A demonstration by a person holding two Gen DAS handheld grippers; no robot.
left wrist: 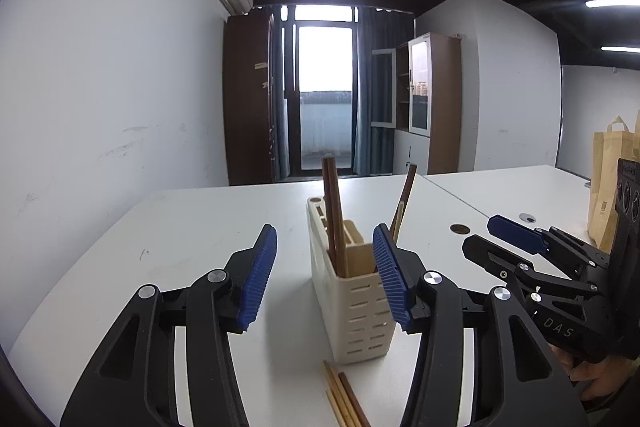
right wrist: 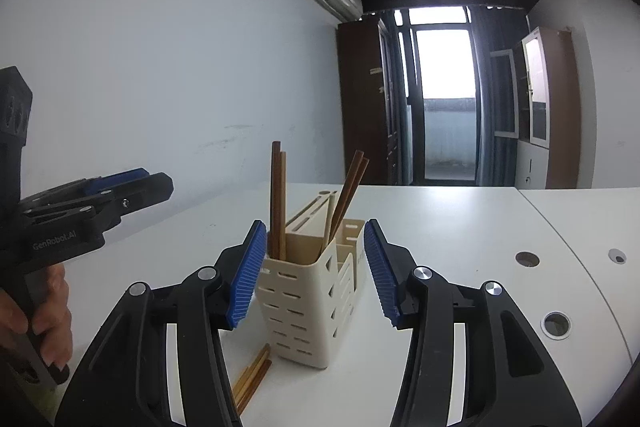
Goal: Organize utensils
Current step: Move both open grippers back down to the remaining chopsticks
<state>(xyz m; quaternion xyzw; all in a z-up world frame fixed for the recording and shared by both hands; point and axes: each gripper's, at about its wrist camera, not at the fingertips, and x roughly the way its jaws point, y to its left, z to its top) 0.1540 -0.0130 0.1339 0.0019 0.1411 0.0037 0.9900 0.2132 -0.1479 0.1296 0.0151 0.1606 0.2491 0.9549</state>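
Observation:
A cream slotted utensil holder (left wrist: 352, 307) (right wrist: 304, 307) stands on the white table (left wrist: 200, 227). Dark brown chopsticks (left wrist: 334, 211) (right wrist: 278, 203) stand upright in it, and another pair (right wrist: 348, 187) leans to the right. Several loose chopsticks (left wrist: 344, 399) (right wrist: 252, 379) lie on the table at the holder's near side. My left gripper (left wrist: 325, 231) is open just short of the holder, with nothing between its blue pads. My right gripper (right wrist: 315, 225) is also open and holds nothing, framing the holder from the other side. Each gripper shows in the other's view (left wrist: 482, 235) (right wrist: 158, 179), held by a hand (right wrist: 48, 319).
A brown paper bag (left wrist: 608, 187) stands at the table's far right. Round cable holes (right wrist: 556, 325) dot the right table half. A white wall (left wrist: 100, 107) runs along the table's left edge. Cabinets and a balcony door lie beyond the far edge.

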